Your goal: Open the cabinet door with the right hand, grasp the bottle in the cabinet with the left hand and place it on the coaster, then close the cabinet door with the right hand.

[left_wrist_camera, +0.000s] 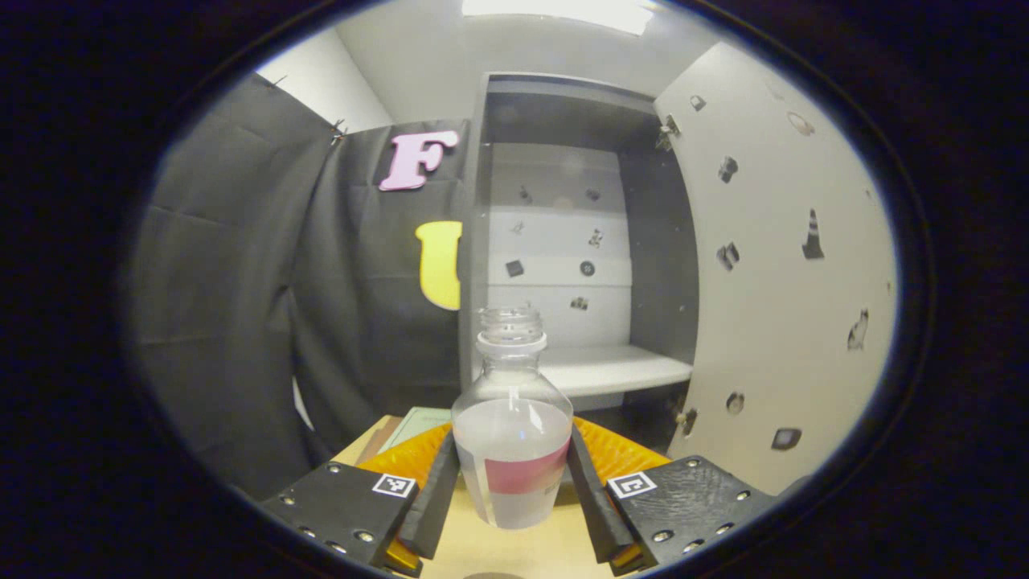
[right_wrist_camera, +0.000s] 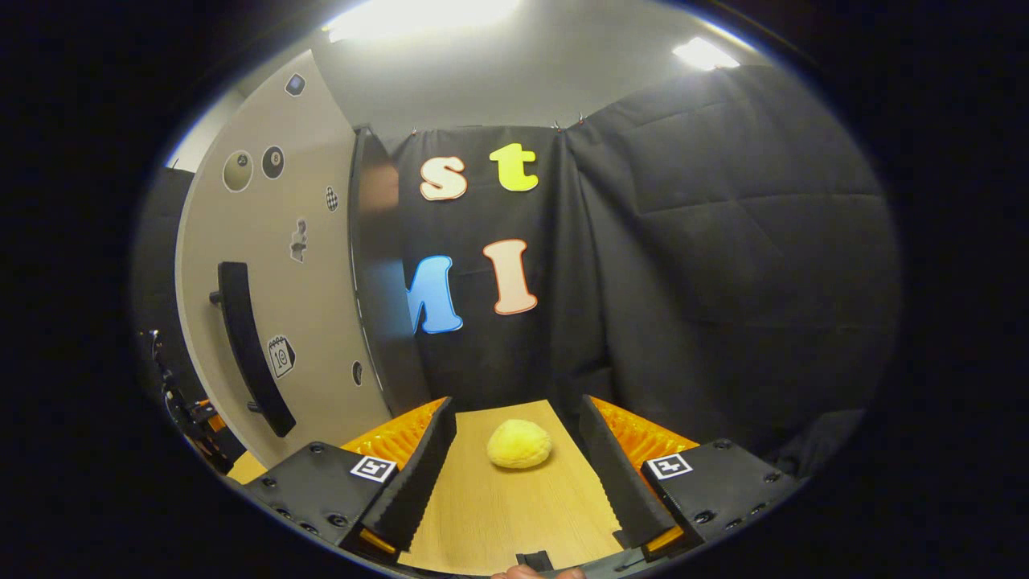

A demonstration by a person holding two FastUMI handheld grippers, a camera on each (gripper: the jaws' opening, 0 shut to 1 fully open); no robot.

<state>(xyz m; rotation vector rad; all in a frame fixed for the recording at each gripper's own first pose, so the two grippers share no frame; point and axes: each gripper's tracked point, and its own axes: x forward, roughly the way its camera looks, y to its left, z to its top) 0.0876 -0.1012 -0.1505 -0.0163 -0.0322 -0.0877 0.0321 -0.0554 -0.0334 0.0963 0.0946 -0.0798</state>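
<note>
A clear uncapped bottle [left_wrist_camera: 512, 450] with liquid and a red label stands upright between my left gripper's fingers, in front of the open cabinet [left_wrist_camera: 563, 241]. My left gripper [left_wrist_camera: 514, 458] is shut on the bottle's body, both pads pressed against its sides. I cannot tell whether its base touches the wooden table [left_wrist_camera: 514, 555]. A pale green flat piece [left_wrist_camera: 418, 422], maybe the coaster, lies on the table ahead to the left. The cabinet door [left_wrist_camera: 772, 265] stands swung open on the right. My right gripper [right_wrist_camera: 516, 406] is open over the table, beside the door's black handle [right_wrist_camera: 249, 346].
A yellow fuzzy ball [right_wrist_camera: 519, 444] rests on the table [right_wrist_camera: 506, 515] ahead of the right gripper's fingers. The cabinet's white shelf [left_wrist_camera: 611, 366] sits behind the bottle. Black cloth walls close in the booth. Part of the other gripper [right_wrist_camera: 193, 418] shows past the door's edge.
</note>
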